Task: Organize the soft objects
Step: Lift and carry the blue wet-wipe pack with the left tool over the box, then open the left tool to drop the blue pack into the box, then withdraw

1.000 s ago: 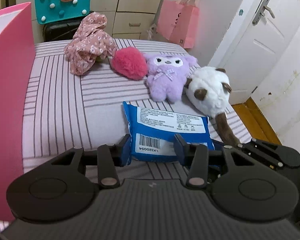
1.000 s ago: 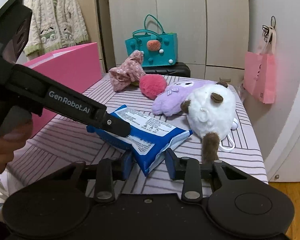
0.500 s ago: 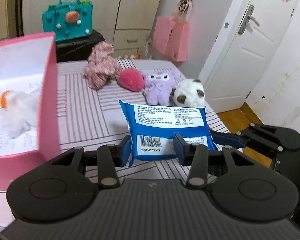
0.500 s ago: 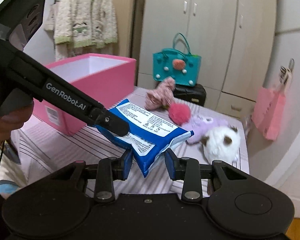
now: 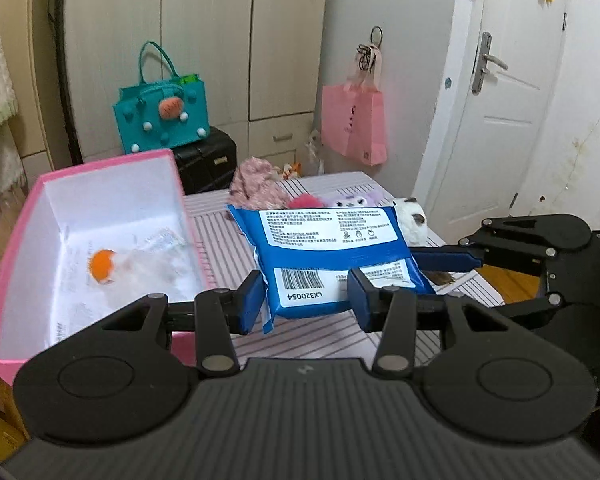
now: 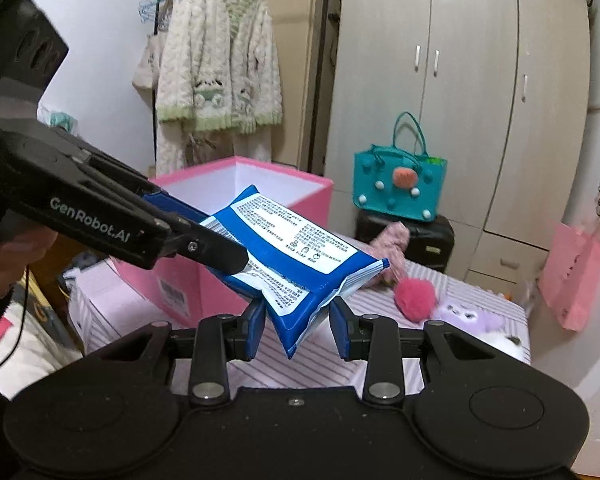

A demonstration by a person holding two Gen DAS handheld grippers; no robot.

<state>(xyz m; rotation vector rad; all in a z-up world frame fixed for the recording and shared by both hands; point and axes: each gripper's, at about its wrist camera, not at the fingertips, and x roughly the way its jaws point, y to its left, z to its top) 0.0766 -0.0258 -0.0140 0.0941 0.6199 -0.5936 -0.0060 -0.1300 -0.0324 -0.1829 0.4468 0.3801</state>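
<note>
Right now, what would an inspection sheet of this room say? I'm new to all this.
Surface: striped bed cover, pink and white.
Job's things: blue wipes pack held in the air by both grippers; pink box open, with a white and orange soft item inside.
Clutter: floral cloth, pink fluffy heart, purple plush and white plush on the bed.
Grippers: left gripper and right gripper, both shut on the pack.
Cables: thin black cable beside the person's hand.
Surroundings: wardrobe, teal bag, hanging pink bag, white door, hung cardigan.
</note>
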